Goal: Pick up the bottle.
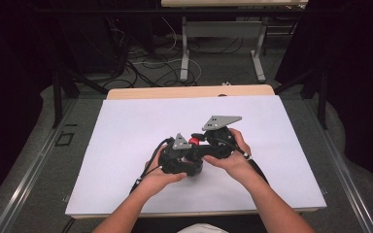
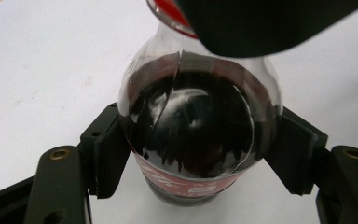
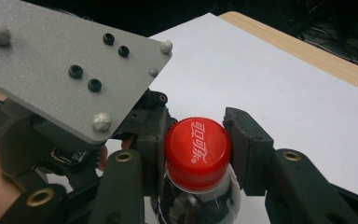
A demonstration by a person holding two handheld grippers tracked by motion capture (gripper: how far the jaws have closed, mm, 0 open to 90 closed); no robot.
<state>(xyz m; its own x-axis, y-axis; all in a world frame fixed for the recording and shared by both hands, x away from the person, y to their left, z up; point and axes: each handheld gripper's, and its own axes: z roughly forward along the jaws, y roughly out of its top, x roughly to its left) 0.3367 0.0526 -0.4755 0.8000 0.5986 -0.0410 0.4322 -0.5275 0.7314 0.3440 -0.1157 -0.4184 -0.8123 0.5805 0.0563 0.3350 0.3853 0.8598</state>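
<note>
A cola bottle [image 2: 196,126] with dark liquid and a red label stands between my left gripper's [image 2: 204,154] two black pads, which press on its body from both sides. Its red cap [image 3: 198,147] sits between the pads of my right gripper [image 3: 198,144], which is shut on it. In the high view both hands meet at the middle of the white sheet: the left gripper [image 1: 187,158] is low on the bottle, the right gripper [image 1: 196,144] reaches in from the right at the red cap [image 1: 193,141]. The right gripper's black body [image 2: 261,23] hides the cap in the left gripper view.
A white sheet [image 1: 126,136] covers the wooden table [image 1: 189,91], whose bare far edge shows. The left gripper's grey plate [image 3: 60,60] looms close beside the cap. Beyond the table lie floor cables and another table's legs [image 1: 184,53].
</note>
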